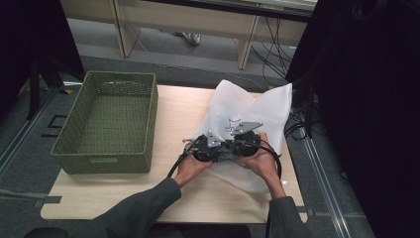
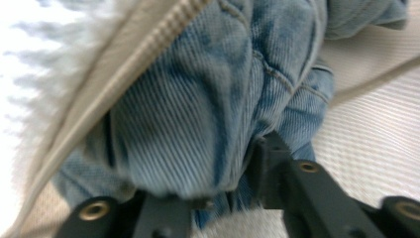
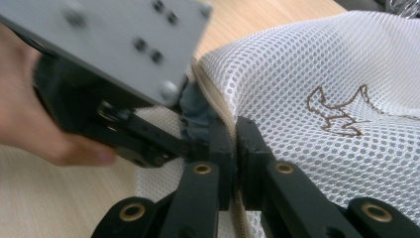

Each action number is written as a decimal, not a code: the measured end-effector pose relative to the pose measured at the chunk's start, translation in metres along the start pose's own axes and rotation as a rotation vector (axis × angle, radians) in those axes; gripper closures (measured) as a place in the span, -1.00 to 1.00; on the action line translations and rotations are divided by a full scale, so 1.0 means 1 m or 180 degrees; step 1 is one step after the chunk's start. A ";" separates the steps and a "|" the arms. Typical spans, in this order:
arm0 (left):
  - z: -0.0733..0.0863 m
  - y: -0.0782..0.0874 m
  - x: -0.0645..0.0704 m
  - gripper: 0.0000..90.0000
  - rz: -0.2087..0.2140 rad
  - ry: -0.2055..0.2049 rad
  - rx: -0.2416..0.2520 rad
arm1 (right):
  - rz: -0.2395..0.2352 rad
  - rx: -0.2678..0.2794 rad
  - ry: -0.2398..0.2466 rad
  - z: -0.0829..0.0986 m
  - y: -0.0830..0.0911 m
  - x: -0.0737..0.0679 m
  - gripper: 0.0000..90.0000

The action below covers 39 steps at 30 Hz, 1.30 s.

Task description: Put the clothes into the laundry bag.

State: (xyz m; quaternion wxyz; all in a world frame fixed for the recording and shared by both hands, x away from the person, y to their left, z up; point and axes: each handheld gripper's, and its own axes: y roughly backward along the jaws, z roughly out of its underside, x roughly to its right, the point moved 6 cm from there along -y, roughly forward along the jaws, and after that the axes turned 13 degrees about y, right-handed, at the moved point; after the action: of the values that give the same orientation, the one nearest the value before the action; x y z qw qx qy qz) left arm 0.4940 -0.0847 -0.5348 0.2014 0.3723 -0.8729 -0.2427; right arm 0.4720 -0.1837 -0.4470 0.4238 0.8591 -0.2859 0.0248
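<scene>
Denim going in or out of a white mesh laundry bag, both grippers at its mouth

The person has both grippers together at the near edge of the mesh bag (image 1: 250,106), which lies on the table (image 1: 183,106) just right of an empty green woven basket (image 1: 106,124). The right gripper (image 3: 234,144) has its jaws pressed together on the bag's beige zipper edge (image 3: 213,96), I'd guess to keep the mouth held while the other hand works. The left gripper (image 2: 218,198) has its jaws clamped on a bunched fold of blue denim (image 2: 198,109) right at that opening; whether it is stuffing or pulling, I cannot tell. From above, the hands hide the denim entirely; only the gripper views reveal the cloth, the zipper teeth and a small brown bird emblem (image 3: 341,109) on the mesh.
</scene>
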 end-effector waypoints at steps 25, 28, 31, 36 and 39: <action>0.037 0.025 -0.014 0.00 0.0359 -0.0377 -0.0654 | -0.0029 -0.0023 0.0013 0.001 0.001 -0.001 0.94; 0.036 0.027 -0.014 0.56 0.0396 -0.0419 -0.0689 | -0.0013 0.0017 0.0082 0.000 0.001 0.001 0.94; 0.036 0.028 -0.013 0.77 0.0433 -0.0467 -0.0742 | 0.0019 0.0016 0.0046 -0.001 0.003 -0.001 0.94; 0.045 0.040 -0.002 0.83 0.0424 -0.0518 -0.0821 | -0.0011 -0.0001 0.0047 -0.001 0.001 -0.006 0.94; 0.051 0.044 0.003 0.83 0.0418 -0.0492 -0.0779 | -0.0124 -0.0076 0.0092 0.002 -0.007 -0.015 0.94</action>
State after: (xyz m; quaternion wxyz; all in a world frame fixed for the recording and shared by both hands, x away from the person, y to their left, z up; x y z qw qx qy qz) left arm 0.4405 -0.0467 -0.5497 0.1928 0.2673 -0.8722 -0.3615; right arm 0.4628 -0.1744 -0.4574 0.4385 0.8589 -0.2633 0.0256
